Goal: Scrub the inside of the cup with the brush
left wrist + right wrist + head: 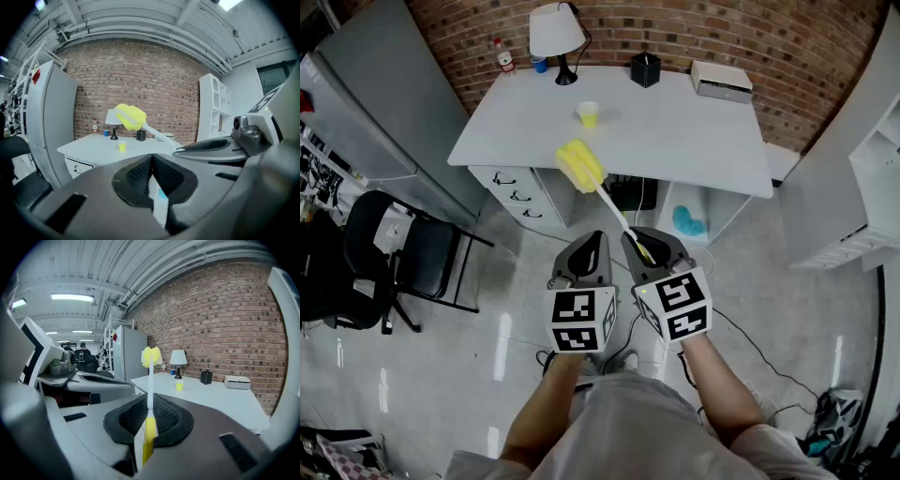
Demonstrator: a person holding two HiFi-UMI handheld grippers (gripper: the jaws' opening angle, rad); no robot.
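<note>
Left gripper point(591, 255) pressed together, empty. Right gripper point(650, 246) just beside it pinched brush point(613, 210) by handle end, yellow sponge head pointing ahead. Farther off, yellow cup point(588, 113) stood upright on white desk point(694, 131), well apart from brush. Step likely needed a closer approach, left steadying cup, head lowered straight in.

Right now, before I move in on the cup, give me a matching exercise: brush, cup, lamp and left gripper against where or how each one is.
1 brush
2 cup
3 lamp
4 left gripper

A shut, nothing in it
B standing on the table, forward of the lamp
C clamped in the right gripper
D at the table's far edge

Pairs: 1-C, 2-B, 3-D, 4-A
</note>
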